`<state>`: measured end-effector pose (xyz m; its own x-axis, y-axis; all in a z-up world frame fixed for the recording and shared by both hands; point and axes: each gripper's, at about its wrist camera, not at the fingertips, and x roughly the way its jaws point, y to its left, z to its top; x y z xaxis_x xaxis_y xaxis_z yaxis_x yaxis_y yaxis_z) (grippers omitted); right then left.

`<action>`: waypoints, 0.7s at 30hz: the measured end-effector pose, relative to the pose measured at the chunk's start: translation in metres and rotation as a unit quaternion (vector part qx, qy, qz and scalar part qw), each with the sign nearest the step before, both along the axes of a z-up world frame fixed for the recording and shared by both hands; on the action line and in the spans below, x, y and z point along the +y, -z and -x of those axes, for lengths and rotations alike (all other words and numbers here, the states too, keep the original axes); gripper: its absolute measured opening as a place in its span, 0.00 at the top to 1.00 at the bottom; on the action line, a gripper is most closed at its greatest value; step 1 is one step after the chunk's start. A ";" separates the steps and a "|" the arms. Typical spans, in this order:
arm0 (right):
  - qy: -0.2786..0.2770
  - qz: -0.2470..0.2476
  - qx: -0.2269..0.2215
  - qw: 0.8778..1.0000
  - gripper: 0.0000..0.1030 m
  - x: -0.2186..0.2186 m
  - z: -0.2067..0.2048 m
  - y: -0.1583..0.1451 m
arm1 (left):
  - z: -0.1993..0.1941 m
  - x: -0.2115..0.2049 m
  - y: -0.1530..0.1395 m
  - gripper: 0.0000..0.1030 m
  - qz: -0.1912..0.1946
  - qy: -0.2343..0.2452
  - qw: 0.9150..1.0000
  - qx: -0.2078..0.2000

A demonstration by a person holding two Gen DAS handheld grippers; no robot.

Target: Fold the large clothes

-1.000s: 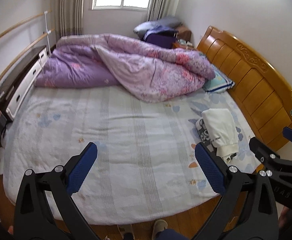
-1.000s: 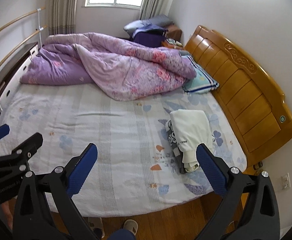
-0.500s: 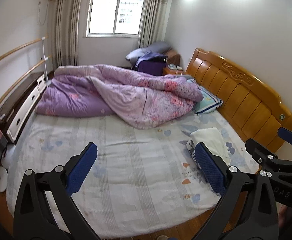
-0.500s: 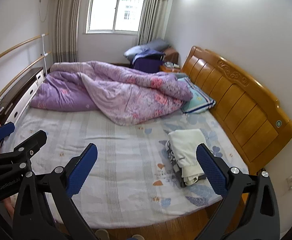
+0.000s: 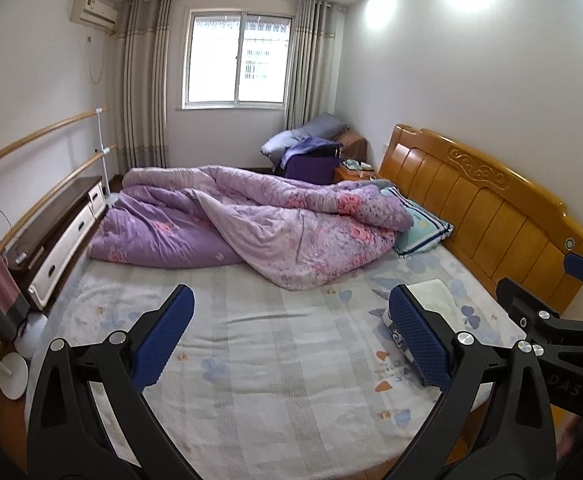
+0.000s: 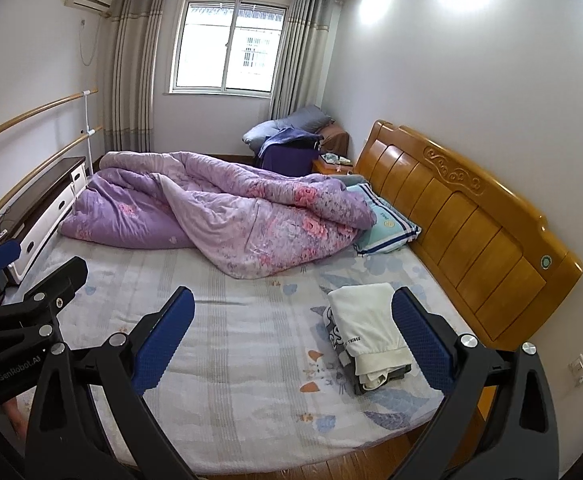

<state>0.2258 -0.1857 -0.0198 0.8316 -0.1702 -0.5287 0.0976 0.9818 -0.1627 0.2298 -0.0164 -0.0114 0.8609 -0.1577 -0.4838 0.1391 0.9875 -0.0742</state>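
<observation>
Both tongs hang in the air above the near edge of the bed [image 6: 251, 360], each with its blue-padded fingers spread wide and nothing between them: the left tongs [image 5: 291, 340] in the left wrist view, the right tongs [image 6: 291, 340] in the right wrist view. A folded stack of clothes [image 6: 367, 336], a cream garment on top with darker printed pieces under it, lies on the flowered sheet on the right side of the bed, near the wooden headboard [image 6: 471, 216]; in the left wrist view the left tongs' right finger partly hides it. Farther back a rumpled purple quilt [image 6: 227, 216] covers the far half of the mattress, touching a striped pillow [image 6: 387, 226] set against the headboard. Neither pair of tongs touches any cloth.
</observation>
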 end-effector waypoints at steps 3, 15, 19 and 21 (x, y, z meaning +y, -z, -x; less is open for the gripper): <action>-0.002 0.007 -0.007 1.000 0.08 0.003 0.001 -0.001 | 0.001 0.001 -0.003 0.05 -0.005 -0.001 1.000 -0.006; -0.012 0.009 -0.005 1.000 0.08 0.008 -0.004 -0.001 | -0.004 0.005 -0.004 0.05 -0.004 -0.007 1.000 0.000; -0.012 0.009 -0.004 1.000 0.08 0.009 -0.004 -0.001 | -0.006 0.006 -0.004 0.05 -0.003 -0.007 1.000 0.000; -0.012 0.008 -0.004 1.000 0.08 0.009 -0.004 -0.001 | -0.007 0.006 -0.002 0.05 -0.004 -0.007 1.000 0.002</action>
<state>0.2301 -0.1772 -0.0187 0.8396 -0.1583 -0.5196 0.0754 0.9813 -0.1771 0.2367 -0.0108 -0.0095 0.8612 -0.1406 -0.4884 0.1243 0.9901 -0.0659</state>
